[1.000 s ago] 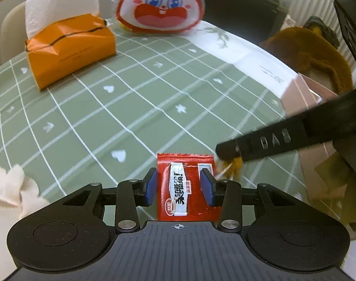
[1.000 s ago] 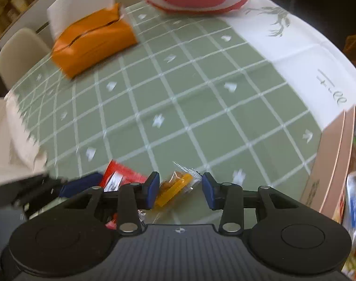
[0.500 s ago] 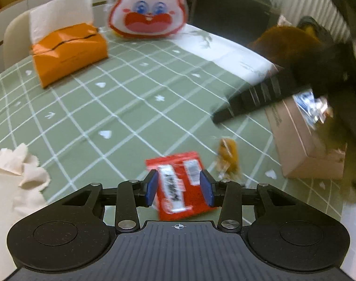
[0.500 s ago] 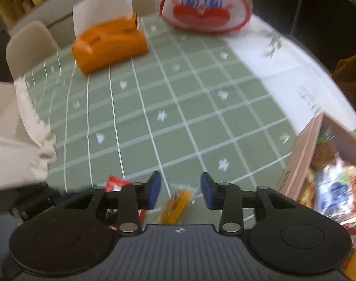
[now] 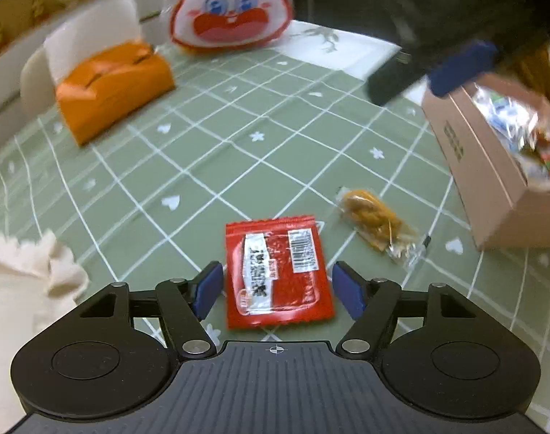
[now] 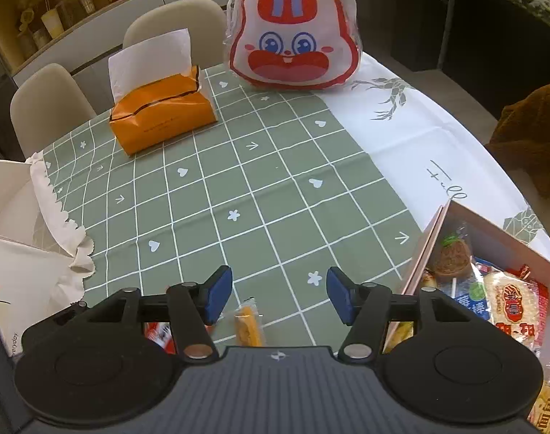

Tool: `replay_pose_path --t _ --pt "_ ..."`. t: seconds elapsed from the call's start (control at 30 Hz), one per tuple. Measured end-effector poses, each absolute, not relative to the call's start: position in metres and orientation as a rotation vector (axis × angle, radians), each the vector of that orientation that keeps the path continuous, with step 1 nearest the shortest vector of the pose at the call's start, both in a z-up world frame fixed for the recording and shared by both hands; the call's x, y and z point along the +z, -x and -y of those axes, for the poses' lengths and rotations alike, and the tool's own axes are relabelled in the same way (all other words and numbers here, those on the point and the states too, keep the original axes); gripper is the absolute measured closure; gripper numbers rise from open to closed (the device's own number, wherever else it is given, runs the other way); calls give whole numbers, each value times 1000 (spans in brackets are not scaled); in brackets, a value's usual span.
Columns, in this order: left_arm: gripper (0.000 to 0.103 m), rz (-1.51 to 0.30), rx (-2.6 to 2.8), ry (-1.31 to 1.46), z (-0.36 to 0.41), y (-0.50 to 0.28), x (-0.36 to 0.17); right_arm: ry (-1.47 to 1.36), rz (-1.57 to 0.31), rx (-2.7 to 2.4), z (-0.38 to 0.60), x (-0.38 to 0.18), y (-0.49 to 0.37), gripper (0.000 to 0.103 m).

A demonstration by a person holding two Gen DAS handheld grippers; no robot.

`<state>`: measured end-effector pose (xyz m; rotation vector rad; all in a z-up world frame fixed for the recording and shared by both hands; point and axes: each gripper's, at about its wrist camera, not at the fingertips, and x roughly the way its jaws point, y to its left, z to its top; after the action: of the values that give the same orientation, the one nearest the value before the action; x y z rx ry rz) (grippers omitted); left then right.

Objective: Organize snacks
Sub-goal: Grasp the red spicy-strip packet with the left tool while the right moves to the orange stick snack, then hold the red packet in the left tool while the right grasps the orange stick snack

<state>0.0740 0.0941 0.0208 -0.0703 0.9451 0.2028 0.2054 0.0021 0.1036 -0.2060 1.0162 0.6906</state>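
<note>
The left gripper (image 5: 277,285) is held low over the bench (image 5: 209,166), tipped down, its jaws spread wide and nothing gripped. The red snack packet (image 5: 277,271) lies flat between them, untouched. Just right of it lies the orange snack (image 5: 374,218). The right gripper (image 6: 279,296) is also spread wide, holding nothing, the snack box (image 6: 425,249) beside its right finger.

— What lies on the table?
— A red snack packet (image 5: 278,271), flat, label and barcode facing up, near the table's (image 5: 209,166) near edge.
— And beside it?
— A clear-wrapped orange snack (image 5: 374,218), lying aslant just right of it, near a brown box (image 5: 488,181) filled with packaged snacks.
</note>
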Motion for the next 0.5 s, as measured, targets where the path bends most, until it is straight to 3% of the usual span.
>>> replay_pose_path --t 0.13,0.23,0.5 --pt "27 -939 186 111 -104 -81 20 200 -1027 701 0 103 -208 41" --pt "38 -941 174 140 -113 -86 24 220 -1044 711 -3 100 -208 38" --pt "42 -958 169 217 -117 -52 32 339 -1083 771 -26 82 -197 36"
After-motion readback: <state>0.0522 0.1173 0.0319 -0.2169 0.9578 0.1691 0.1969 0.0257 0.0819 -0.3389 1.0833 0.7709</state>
